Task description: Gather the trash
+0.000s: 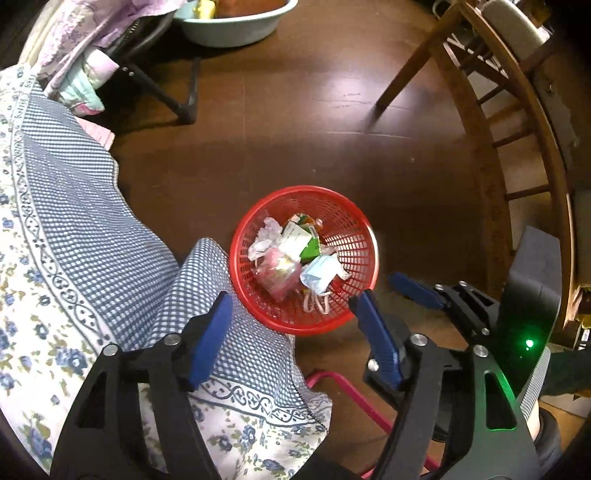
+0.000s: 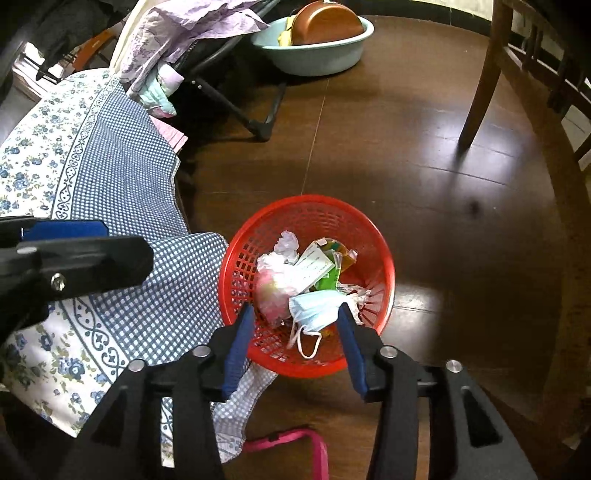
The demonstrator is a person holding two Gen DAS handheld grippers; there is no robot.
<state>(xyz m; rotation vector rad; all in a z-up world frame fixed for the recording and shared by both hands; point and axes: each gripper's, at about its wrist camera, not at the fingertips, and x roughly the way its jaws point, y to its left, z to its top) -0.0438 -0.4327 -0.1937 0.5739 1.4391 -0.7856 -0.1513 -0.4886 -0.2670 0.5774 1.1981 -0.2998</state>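
Observation:
A red mesh basket (image 1: 354,236) stands on the dark wooden floor and holds trash: a blue face mask (image 1: 317,275), a pink wrapper (image 1: 277,273), crumpled plastic and a green-and-white carton (image 1: 295,240). The basket also shows in the right wrist view (image 2: 376,251), with the mask (image 2: 317,306) on top. My left gripper (image 1: 293,308) is open and empty above the basket's near rim. My right gripper (image 2: 295,317) is open and empty just above the mask. The right gripper shows in the left wrist view (image 1: 421,291) at the right.
A table with a blue checked and floral cloth (image 1: 74,221) lies left, its corner hanging against the basket. A teal basin (image 1: 236,26) sits far on the floor. A wooden chair (image 1: 491,122) stands right. A pink frame (image 2: 295,443) lies near.

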